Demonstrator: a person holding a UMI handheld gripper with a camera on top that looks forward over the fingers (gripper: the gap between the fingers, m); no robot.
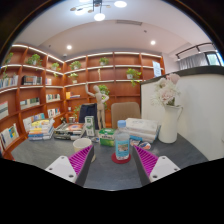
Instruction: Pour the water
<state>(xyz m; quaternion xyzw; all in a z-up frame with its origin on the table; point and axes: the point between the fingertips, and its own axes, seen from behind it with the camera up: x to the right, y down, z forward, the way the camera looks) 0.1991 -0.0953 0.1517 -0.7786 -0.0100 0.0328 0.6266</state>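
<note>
A clear plastic water bottle (122,142) with a blue label and a pale cap stands upright on a red coaster (122,157) on the grey table (110,172). It is just ahead of my gripper (112,162), in line with the gap between the fingers. The two fingers stand apart, magenta pads (80,160) facing inward, with only bare table between them. The gripper is open and holds nothing. A white cup (81,146) stands just beyond the left finger.
A green and white box (105,137) and a carton (89,125) stand behind the bottle. Books lie at the left (40,128). A white vase with flowers (170,122) is at the right. White containers (142,128) sit beyond the bottle. A person (100,104) stands by the shelves.
</note>
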